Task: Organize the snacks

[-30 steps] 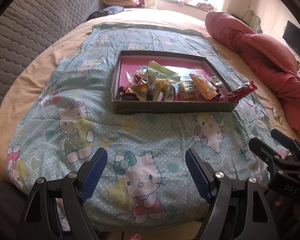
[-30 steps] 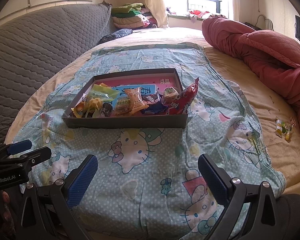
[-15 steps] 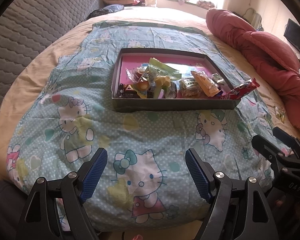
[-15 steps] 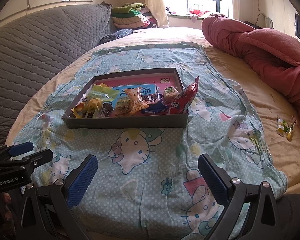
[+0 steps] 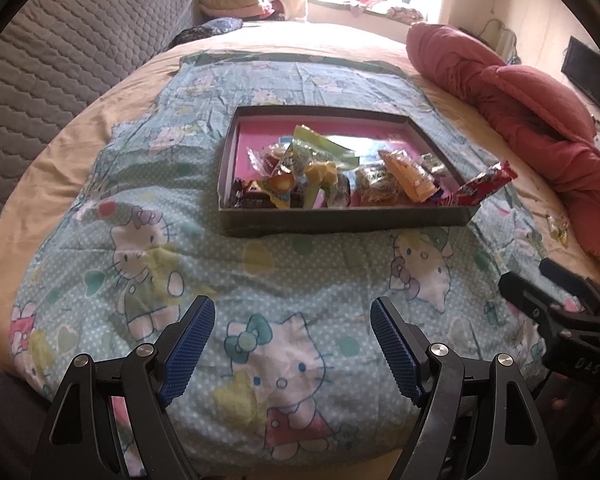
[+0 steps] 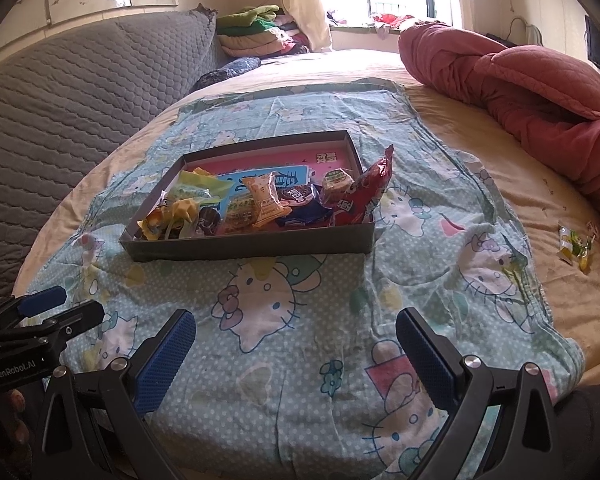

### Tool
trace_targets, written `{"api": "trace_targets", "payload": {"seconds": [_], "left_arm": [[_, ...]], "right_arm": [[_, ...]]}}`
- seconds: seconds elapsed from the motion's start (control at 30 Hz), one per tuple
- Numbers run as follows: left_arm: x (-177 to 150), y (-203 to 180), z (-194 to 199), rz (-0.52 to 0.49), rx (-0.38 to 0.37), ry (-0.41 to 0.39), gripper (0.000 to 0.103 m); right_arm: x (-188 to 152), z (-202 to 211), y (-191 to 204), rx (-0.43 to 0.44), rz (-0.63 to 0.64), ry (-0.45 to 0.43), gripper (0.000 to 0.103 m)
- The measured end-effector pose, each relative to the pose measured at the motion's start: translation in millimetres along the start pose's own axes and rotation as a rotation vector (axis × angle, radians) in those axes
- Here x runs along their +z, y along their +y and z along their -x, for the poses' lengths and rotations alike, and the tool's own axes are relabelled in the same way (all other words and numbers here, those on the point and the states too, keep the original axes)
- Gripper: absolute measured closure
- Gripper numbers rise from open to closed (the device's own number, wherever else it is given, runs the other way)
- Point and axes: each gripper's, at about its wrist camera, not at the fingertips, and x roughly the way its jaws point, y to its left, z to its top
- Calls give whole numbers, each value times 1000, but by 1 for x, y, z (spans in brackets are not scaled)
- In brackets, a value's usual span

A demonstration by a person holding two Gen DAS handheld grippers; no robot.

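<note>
Both grippers hang low over the near end of the blanket (image 5: 260, 264), angled down toward the bed, side by side; left gripper (image 5: 292, 344) has its blue pads spread wide, nothing between them, just cartoon cat print underneath; right gripper (image 6: 296, 360) same deal, jaws apart and empty. In the left view the right one pokes in at 4 o'clock; in the right view the left one sits at 8 o'clock, with fingertips (image 6: 18, 412) of the hand holding it just showing below.

The box (image 5: 340, 218) sits at 12 o'clock from both, well apart from the pads; snacks (image 6: 260, 200) are piled along its near side; a red pack (image 6: 370, 184) leans over the right corner. A few loose candies (image 6: 576, 246) lie on the sheet at 3 o'clock in the right view, near the red quilt (image 6: 520, 80).
</note>
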Motion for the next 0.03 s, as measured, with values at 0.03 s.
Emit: {"api": "trace_targets", "payload": {"seconds": [0.03], "left_arm": [[3, 3, -1, 6, -1, -6, 22]], "right_arm": [[0, -2, -1, -2, -4, 2, 2]]}}
